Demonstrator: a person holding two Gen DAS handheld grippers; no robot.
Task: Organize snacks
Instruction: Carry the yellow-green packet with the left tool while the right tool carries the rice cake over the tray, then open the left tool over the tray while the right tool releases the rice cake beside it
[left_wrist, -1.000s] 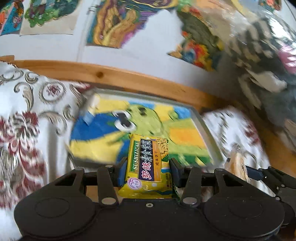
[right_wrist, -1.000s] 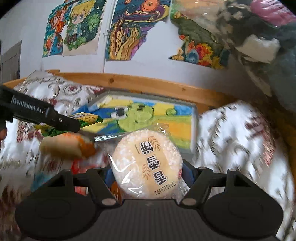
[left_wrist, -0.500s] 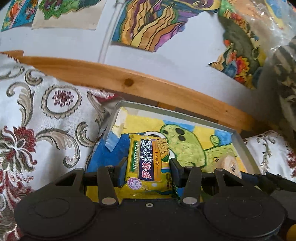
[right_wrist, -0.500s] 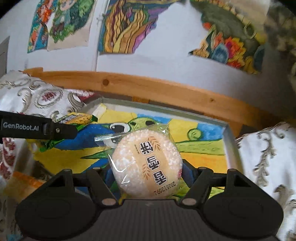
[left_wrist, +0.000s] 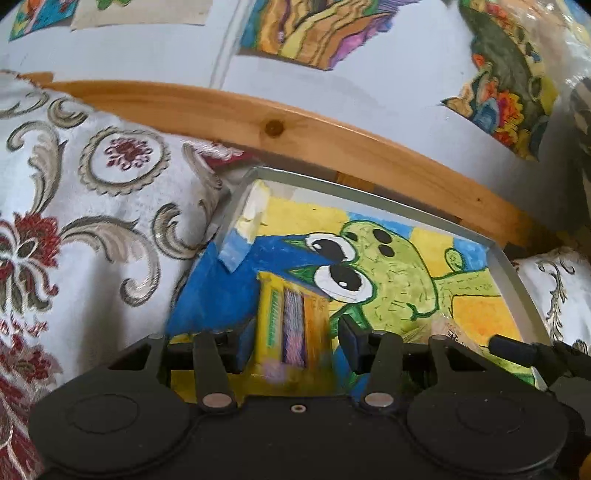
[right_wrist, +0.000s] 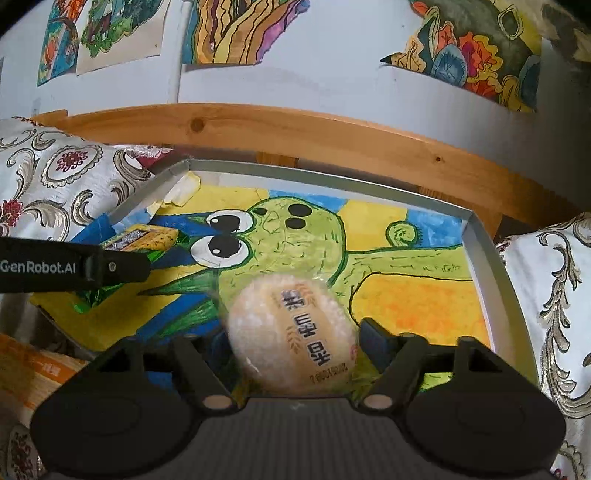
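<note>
A grey tray (left_wrist: 511, 266) lined with a painted green-frog picture lies on the patterned cloth; it also shows in the right wrist view (right_wrist: 484, 251). My left gripper (left_wrist: 293, 334) is open over the tray's left part; the yellow cracker packet (left_wrist: 291, 328) is blurred between its spread fingers, falling free. The packet also shows in the right wrist view (right_wrist: 144, 236). My right gripper (right_wrist: 291, 341) is open over the tray's middle; the round rice cake in clear wrap (right_wrist: 295, 336) is blurred and loose between its fingers.
A floral cloth (left_wrist: 74, 221) covers the surface around the tray. A wooden rail (right_wrist: 295, 136) runs behind it, below a white wall with paintings. An orange packet (right_wrist: 33, 373) lies at the tray's near left corner. The right gripper's finger (left_wrist: 517, 347) reaches in at right.
Both grippers moved forward and down over the tray and opened. The cracker packet and the rice cake have come loose and are dropping.
</note>
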